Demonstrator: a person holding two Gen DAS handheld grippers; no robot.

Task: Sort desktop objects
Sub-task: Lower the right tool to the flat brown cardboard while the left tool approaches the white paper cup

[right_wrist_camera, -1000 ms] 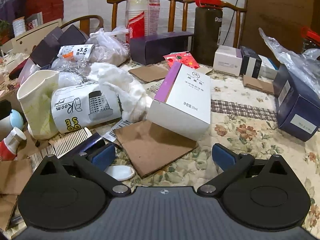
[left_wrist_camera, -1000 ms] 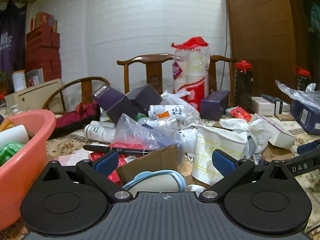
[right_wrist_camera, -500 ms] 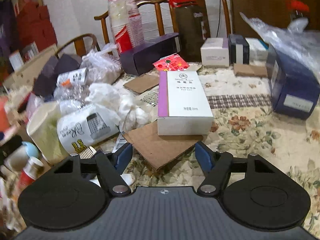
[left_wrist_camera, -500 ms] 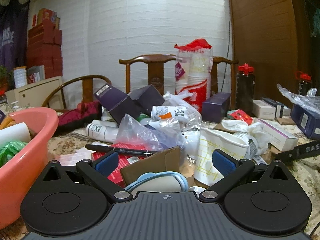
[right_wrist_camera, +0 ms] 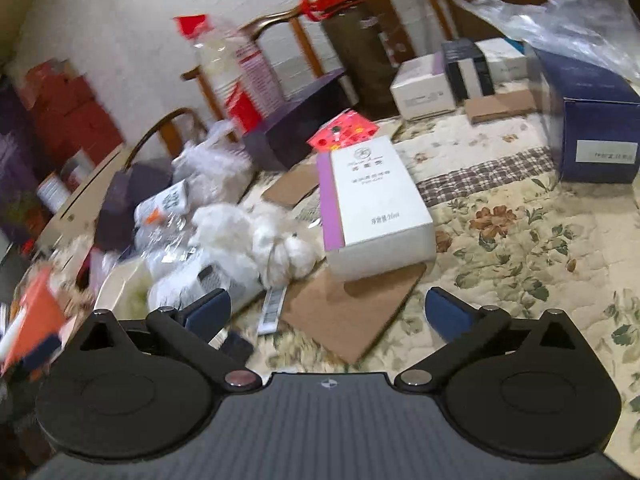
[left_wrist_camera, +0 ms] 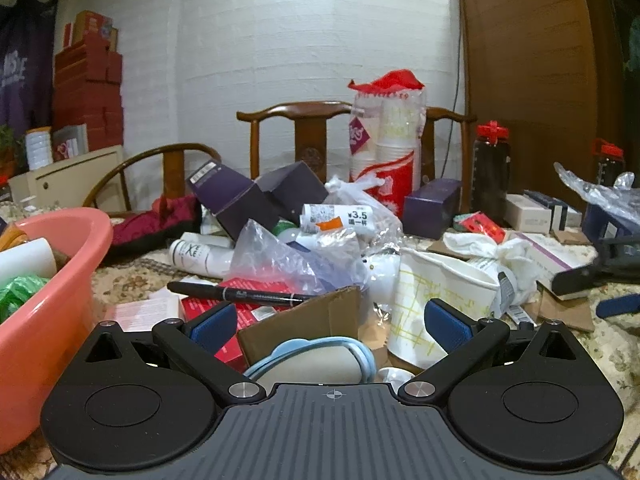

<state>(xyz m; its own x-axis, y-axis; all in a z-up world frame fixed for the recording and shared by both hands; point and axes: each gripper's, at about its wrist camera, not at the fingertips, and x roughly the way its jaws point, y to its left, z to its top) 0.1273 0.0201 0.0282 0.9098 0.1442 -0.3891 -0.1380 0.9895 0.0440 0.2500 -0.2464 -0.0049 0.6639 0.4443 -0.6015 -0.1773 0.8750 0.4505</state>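
A white box with a purple side (right_wrist_camera: 372,204) lies on a brown cardboard sheet (right_wrist_camera: 352,312) on the floral cloth. My right gripper (right_wrist_camera: 326,314) is open and empty, low over the cardboard just short of the box; it also shows in the left wrist view (left_wrist_camera: 600,280) at the far right. My left gripper (left_wrist_camera: 330,322) is open and empty over a cardboard piece (left_wrist_camera: 300,324) and a blue-rimmed round object (left_wrist_camera: 312,360). A black marker (left_wrist_camera: 236,294) and a crumpled paper cup (left_wrist_camera: 436,300) lie just ahead of it.
A pink basin (left_wrist_camera: 52,304) with items stands at the left. A heap of plastic bags (left_wrist_camera: 288,256), purple boxes (left_wrist_camera: 236,200) and a cup stack (left_wrist_camera: 384,148) fills the middle. A dark blue box (right_wrist_camera: 596,136), small boxes (right_wrist_camera: 424,88) and wooden chairs (left_wrist_camera: 304,136) stand behind.
My right gripper has swung right and tilted, drawing closer to the white box, and its fingers have spread wider than half a second ago. My left gripper has barely moved.
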